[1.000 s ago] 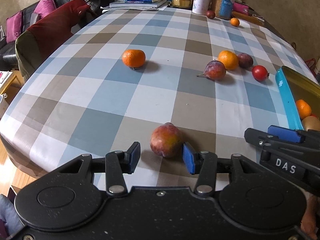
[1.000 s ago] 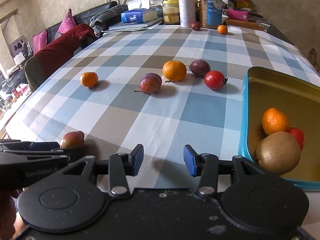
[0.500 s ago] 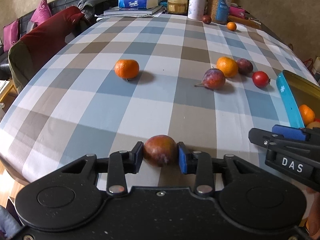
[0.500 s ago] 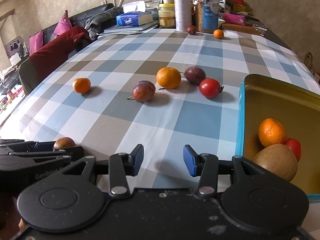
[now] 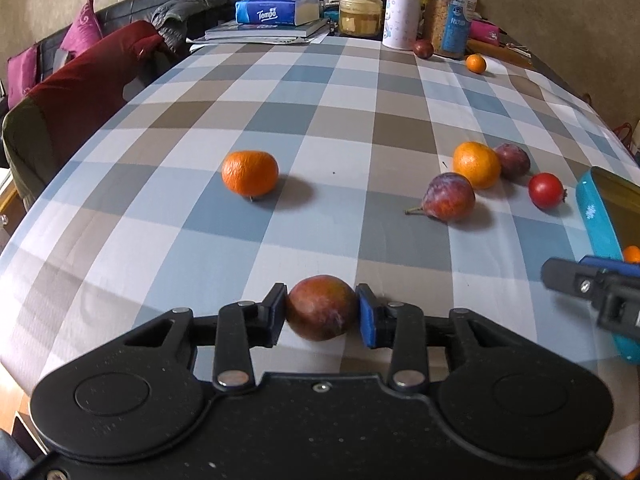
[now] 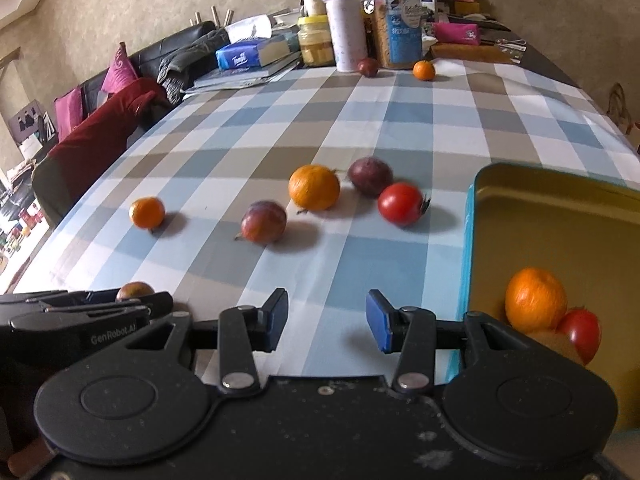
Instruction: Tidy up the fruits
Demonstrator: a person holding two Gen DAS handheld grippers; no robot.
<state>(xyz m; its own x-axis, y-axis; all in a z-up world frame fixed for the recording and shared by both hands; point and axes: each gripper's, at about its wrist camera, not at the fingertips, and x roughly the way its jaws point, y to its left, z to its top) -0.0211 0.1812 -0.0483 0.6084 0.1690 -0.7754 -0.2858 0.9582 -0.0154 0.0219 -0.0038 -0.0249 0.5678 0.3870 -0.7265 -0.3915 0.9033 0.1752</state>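
Note:
My left gripper is shut on a red-brown plum and holds it just above the checked tablecloth. The plum's top shows in the right wrist view. My right gripper is open and empty over the cloth, left of the blue tin. The tin holds an orange, a tomato and a kiwi. Loose on the cloth lie a small orange, a purple plum, a larger orange, a dark plum and a tomato.
At the far end stand a tissue pack on books, jars, a bottle, a small plum and a small orange. A red-draped chair stands at the table's left edge.
My left gripper closed on the red-brown plum and has lifted it slightly. The right gripper has tilted and shifted a little, staying open.

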